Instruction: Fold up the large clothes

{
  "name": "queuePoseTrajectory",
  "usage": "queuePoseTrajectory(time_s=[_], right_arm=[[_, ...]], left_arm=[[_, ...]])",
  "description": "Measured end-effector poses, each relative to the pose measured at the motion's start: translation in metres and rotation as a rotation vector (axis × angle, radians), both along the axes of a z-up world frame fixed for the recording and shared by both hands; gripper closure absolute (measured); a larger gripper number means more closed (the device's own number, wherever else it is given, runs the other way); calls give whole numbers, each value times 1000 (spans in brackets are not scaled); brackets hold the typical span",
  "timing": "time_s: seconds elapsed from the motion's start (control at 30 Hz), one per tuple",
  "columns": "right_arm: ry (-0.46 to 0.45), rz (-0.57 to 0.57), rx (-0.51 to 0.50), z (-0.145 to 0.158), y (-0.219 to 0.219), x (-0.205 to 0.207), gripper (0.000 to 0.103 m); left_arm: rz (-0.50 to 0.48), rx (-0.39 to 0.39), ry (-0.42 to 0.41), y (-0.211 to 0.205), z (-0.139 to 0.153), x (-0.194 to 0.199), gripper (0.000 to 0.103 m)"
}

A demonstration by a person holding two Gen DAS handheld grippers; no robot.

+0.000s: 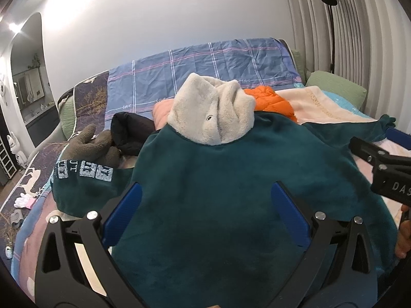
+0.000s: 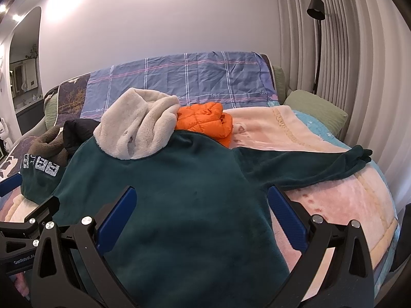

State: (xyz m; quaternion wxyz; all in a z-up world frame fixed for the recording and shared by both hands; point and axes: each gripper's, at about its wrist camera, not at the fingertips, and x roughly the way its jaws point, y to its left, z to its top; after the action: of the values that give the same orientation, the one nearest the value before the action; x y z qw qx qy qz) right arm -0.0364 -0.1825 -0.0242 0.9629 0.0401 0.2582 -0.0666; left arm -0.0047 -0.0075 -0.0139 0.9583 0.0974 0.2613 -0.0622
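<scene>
A dark teal fleece hoodie (image 1: 218,179) (image 2: 179,192) lies back-up on the bed, its cream fluffy hood (image 1: 213,110) (image 2: 138,123) pointing toward the headboard. Its left sleeve (image 1: 84,182), with a white block print, is bunched at the left. The right sleeve (image 2: 308,164) stretches out to the right over the blanket. My left gripper (image 1: 205,192) hovers open over the hoodie's back, nothing between its blue pads. My right gripper (image 2: 203,195) is open too, over the hoodie's right side, its right finger above the blanket.
The bed carries a pink blanket (image 2: 334,200), an orange puffer jacket (image 2: 205,120), a black garment (image 1: 131,133), a brown plush item (image 1: 95,143) and a green pillow (image 2: 316,110). A blue plaid sheet (image 1: 205,69) covers the headboard. A black floor lamp (image 2: 317,38) stands by the curtain.
</scene>
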Motion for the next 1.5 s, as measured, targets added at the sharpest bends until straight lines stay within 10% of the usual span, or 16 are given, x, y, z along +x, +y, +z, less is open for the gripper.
queuePoseTrajectory(time_s=[0.57, 0.7, 0.87, 1.27, 1.43, 1.5], right_arm=[[-16, -17, -11, -1, -6, 3, 1], [6, 57, 18, 6, -16, 28, 8], [2, 144, 115, 32, -45, 93, 43], [244, 239, 317, 29, -71, 346, 42], [300, 246, 388, 2, -61, 412, 35], [308, 252, 386, -6, -56, 431, 26]], left_arm=[[-72, -19, -7, -4, 2, 3, 2], [-109, -28, -34, -3, 19, 28, 22], [-113, -90, 53, 4, 52, 114, 37], [6, 51, 130, -45, 76, 353, 14], [47, 64, 182, -52, 48, 420, 14], [39, 88, 213, -51, 35, 438, 33]])
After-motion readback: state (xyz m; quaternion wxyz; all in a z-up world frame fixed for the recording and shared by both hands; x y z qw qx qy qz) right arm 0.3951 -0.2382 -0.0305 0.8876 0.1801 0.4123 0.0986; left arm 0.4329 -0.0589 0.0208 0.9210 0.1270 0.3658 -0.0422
